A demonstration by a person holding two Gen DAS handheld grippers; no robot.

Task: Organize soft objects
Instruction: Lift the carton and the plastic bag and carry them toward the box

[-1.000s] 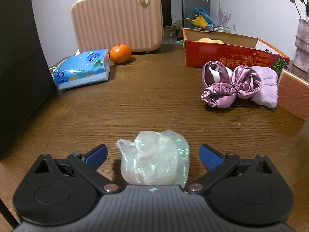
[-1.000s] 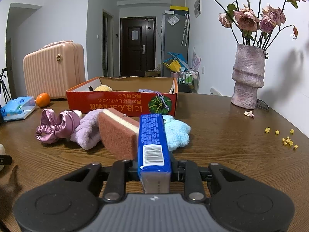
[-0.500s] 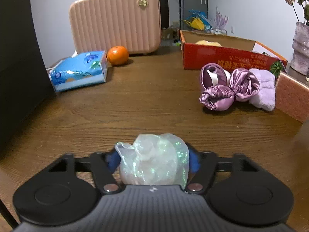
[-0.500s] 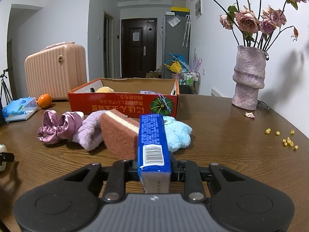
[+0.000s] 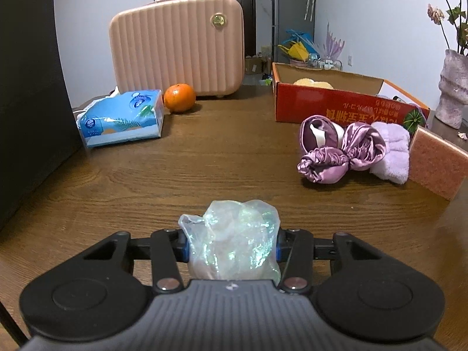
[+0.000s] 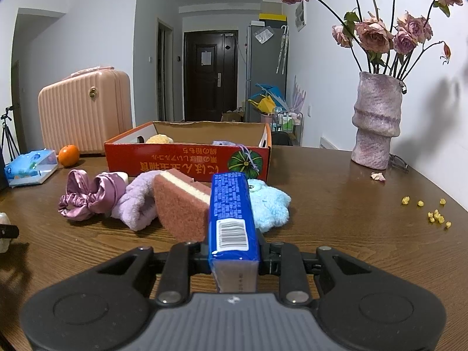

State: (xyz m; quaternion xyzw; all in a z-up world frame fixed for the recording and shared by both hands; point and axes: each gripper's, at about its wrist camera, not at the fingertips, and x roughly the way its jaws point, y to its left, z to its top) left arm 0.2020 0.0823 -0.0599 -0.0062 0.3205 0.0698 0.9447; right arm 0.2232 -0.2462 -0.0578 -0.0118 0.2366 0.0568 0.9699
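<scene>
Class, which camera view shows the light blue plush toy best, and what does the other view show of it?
The right wrist view. The light blue plush toy lies in front of the red cardboard box, partly hidden by the blue packet in the right gripper. The left wrist view does not show it.

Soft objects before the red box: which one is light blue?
The fluffy light-blue plush, rightmost of the pile, beside the pink sponge; the satin scrunchie and fuzzy cloth are purple.

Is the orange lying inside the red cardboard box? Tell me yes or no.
No, the orange sits on the wooden table between the tissue pack and the pink suitcase, well left of the red cardboard box.
</scene>
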